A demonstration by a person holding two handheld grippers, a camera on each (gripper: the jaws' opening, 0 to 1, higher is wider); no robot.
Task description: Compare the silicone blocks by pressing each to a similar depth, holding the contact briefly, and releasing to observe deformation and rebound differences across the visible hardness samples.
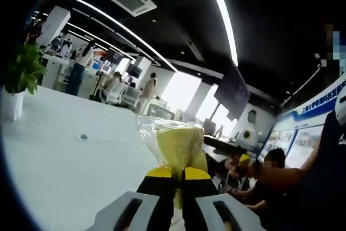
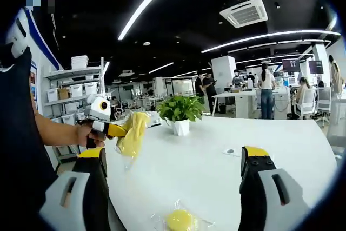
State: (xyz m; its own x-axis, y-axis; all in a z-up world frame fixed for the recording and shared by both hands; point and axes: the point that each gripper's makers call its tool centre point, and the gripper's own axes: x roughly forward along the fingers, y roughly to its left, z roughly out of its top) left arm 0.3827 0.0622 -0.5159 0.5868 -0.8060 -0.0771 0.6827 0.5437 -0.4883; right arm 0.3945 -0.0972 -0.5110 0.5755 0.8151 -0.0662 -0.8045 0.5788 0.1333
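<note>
A pale yellow silicone block in a clear plastic bag (image 1: 177, 145) hangs in the air above the white table (image 1: 65, 155), and my left gripper (image 1: 178, 172) is shut on the bag's lower end. From the right gripper view, that same bagged block (image 2: 133, 133) dangles from the left gripper (image 2: 114, 130), held up in a person's hand at the left. My right gripper (image 2: 175, 162) stands wide open over the table with nothing between its jaws. Low between them, another yellow block in a clear bag (image 2: 180, 220) lies on the white table (image 2: 216, 160).
A potted green plant (image 2: 180, 113) in a white pot stands on the table's far side; the same plant (image 1: 21, 74) sits at the left. A small round fitting (image 2: 231, 151) is set in the tabletop. Desks, chairs, shelves and people fill the office behind.
</note>
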